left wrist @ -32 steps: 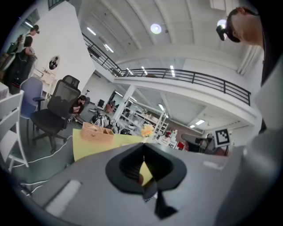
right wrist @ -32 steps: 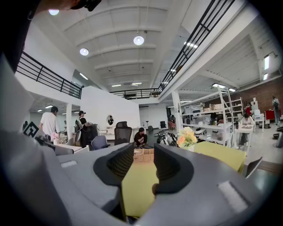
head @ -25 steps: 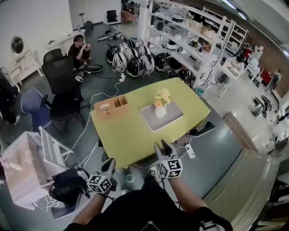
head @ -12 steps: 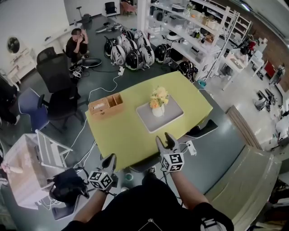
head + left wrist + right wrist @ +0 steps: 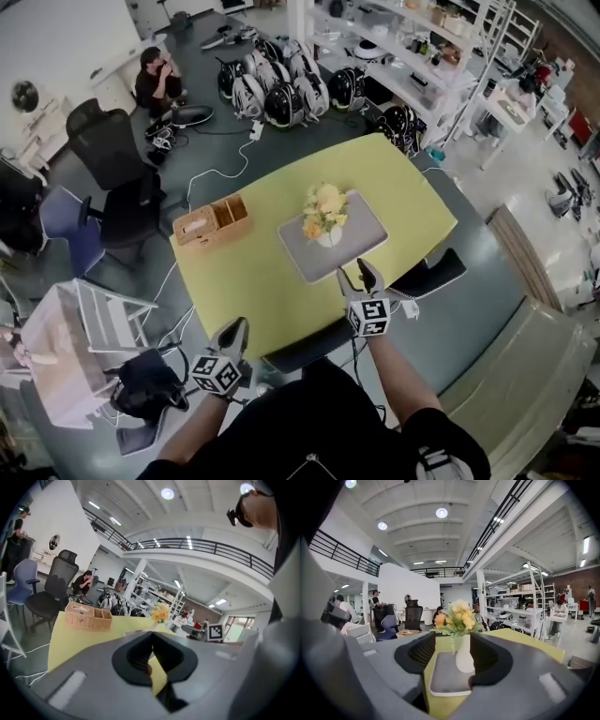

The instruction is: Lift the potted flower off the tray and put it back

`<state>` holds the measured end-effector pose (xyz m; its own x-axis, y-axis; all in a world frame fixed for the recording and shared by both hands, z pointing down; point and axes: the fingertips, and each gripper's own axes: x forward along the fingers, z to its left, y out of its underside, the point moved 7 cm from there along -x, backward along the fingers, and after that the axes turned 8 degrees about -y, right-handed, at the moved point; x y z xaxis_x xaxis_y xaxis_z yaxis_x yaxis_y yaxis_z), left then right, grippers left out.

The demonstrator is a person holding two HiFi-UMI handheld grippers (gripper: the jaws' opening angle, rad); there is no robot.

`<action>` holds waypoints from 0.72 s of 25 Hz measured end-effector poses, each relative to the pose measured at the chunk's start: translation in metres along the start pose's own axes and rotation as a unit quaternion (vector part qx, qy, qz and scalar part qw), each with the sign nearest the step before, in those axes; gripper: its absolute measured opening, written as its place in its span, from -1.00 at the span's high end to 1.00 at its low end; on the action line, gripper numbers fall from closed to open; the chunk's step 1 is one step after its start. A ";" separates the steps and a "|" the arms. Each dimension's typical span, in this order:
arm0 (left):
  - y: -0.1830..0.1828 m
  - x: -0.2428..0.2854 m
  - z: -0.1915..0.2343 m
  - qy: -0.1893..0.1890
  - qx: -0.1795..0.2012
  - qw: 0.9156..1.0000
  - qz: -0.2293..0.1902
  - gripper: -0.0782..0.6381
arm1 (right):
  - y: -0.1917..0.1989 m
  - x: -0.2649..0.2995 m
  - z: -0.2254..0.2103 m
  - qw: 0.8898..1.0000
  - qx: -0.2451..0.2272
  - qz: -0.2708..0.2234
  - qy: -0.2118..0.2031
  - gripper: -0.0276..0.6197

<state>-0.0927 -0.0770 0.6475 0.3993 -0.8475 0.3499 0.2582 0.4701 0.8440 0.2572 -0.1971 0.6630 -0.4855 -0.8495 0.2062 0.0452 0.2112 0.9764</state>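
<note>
**Head view.** A grey tray (image 5: 361, 239) lies on a yellow-green table (image 5: 244, 281). The potted flower (image 5: 325, 216), yellow and orange blooms in a white pot, stands upright on the tray, toward its far side. A wicker basket (image 5: 212, 221) sits on the table to the left of the tray, apart from it. The right gripper (image 5: 359, 274) reaches the tray's near edge. The left gripper (image 5: 234, 328) is well short of the tray, at the table's near edge.

**Left gripper view.** The left gripper (image 5: 153, 633) has its jaw tips together, with nothing held. The flower (image 5: 160, 613) rises just above the tips and the basket (image 5: 88, 617) is to its left. The tray is hidden behind the gripper body.

**Right gripper view.** The right gripper (image 5: 453, 633) has just been opening and its jaws stand wide apart. They grip nothing. The pot (image 5: 464, 656) appears in the gap, beyond the tips and untouched. It stands on the far part of the tray (image 5: 445, 679), whose near edge lies between the jaws.
</note>
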 end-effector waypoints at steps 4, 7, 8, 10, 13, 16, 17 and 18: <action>0.002 0.023 -0.007 -0.027 -0.003 1.000 0.008 0.76 | 0.032 0.038 -0.058 0.999 -0.001 0.033 -0.008 0.11; 0.007 0.034 -0.013 -0.052 -0.016 0.998 0.017 0.76 | 0.054 0.066 -0.093 0.998 -0.010 0.065 -0.019 0.09; 0.009 0.038 -0.013 -0.060 -0.020 0.998 0.020 0.76 | 0.061 0.077 -0.101 0.997 -0.013 0.073 -0.024 0.09; 0.013 0.043 -0.012 -0.076 -0.025 0.997 0.022 0.76 | 0.073 0.099 -0.111 0.996 -0.014 0.081 -0.036 0.05; 0.015 0.047 -0.010 -0.102 -0.034 0.994 0.022 0.76 | 0.081 0.130 -0.113 0.995 -0.016 0.078 -0.054 0.01; 0.009 0.051 -0.012 -0.121 -0.037 0.992 0.024 0.76 | 0.077 0.158 -0.108 0.995 -0.025 0.072 -0.065 -0.01; 0.008 0.052 -0.014 -0.123 -0.031 0.992 0.026 0.76 | 0.075 0.166 -0.107 0.995 -0.028 0.071 -0.066 -0.03; 0.009 0.053 -0.017 -0.124 -0.024 0.992 0.027 0.76 | 0.074 0.172 -0.105 0.995 -0.031 0.070 -0.064 -0.04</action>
<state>-0.0540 -0.1137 0.6662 0.1869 -0.8522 0.4887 0.2864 0.5231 0.8027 0.2691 -0.3787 0.7777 -0.5779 -0.7448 0.3336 0.1708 0.2894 0.9419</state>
